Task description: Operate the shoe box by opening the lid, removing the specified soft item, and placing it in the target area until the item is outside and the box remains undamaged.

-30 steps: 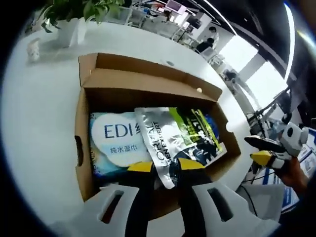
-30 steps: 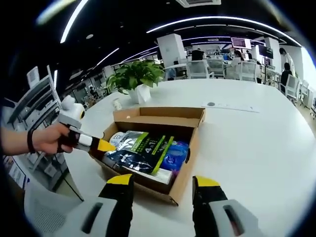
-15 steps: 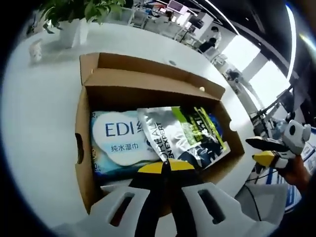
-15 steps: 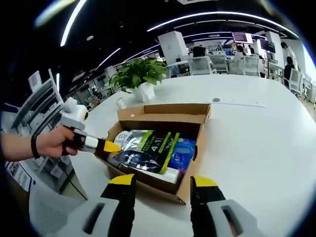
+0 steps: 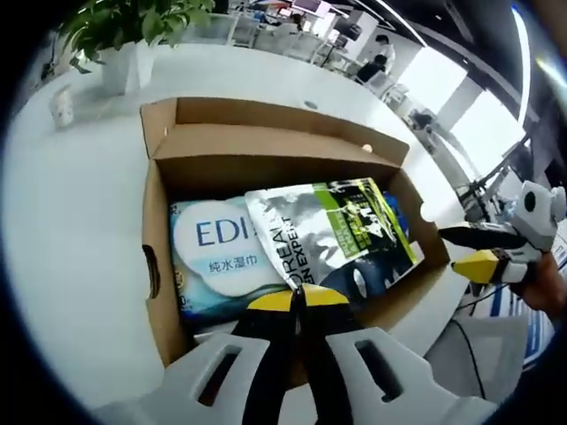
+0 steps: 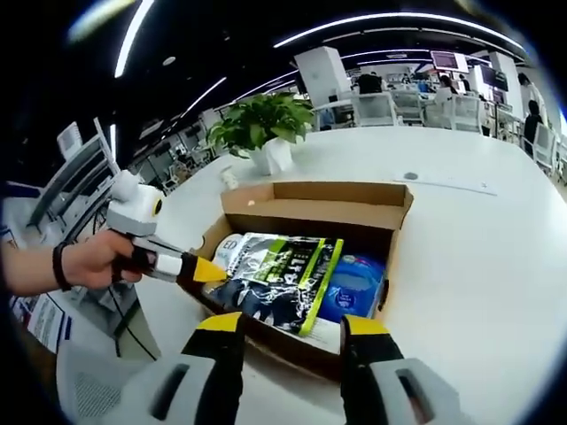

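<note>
An open brown shoe box lies on a white table. Inside it are a blue EDI wet-wipes pack and, on top, a silver, black and green L'Oreal pouch. My left gripper is shut on the pouch's near edge. In the right gripper view, the left gripper holds the pouch by its corner, raised slightly above the box. My right gripper stands open in front of the box's near wall, holding nothing. It also appears open beside the box.
A potted plant in a white pot and a small white object stand beyond the box. The white table stretches wide to the right. A hand holds the left gripper. Office desks and chairs fill the background.
The left gripper's jaws have shut on the pouch's near edge. The pouch has since risen a little and shifted over the wipes pack. The right gripper has stayed open.
</note>
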